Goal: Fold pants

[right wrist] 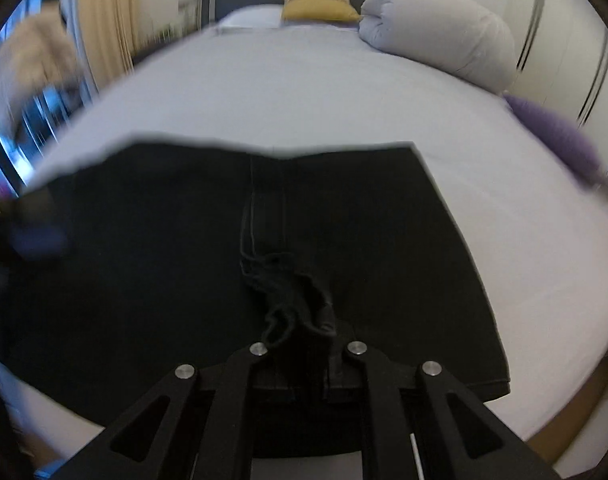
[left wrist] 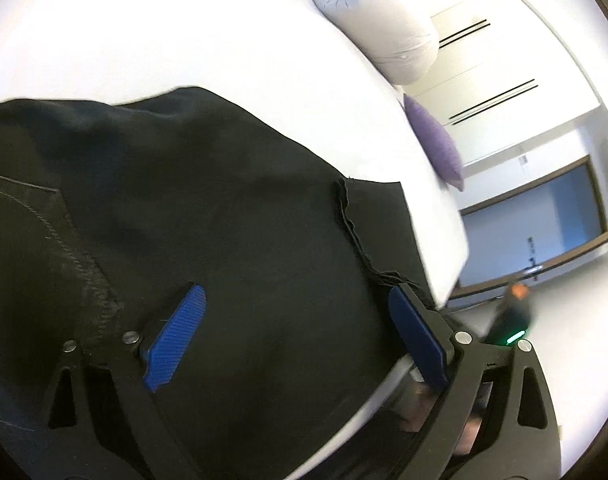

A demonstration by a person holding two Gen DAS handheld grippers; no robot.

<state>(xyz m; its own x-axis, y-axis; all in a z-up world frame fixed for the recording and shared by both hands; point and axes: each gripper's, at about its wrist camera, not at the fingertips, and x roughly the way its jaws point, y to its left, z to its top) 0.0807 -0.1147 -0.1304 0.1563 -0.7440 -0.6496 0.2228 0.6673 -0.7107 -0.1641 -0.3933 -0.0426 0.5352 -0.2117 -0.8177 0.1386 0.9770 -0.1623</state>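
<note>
Bedroom: bed [right wrist: 304, 92], duvet [right wrist: 444, 36], wardrobe [left wrist: 492, 68].

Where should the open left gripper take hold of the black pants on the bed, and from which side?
Take the frayed hem of the black pants, where it lies near the bed edge. Come in from that edge, sliding one finger under: the left gripper is open, and a free cloth edge pinches cleanly.

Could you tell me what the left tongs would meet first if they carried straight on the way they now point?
Most likely the black pants: the open left tongs sit low over the cloth, which fills the gap between their blue pads. Beyond it lies the white bed. Depth is hard to judge here.
</note>
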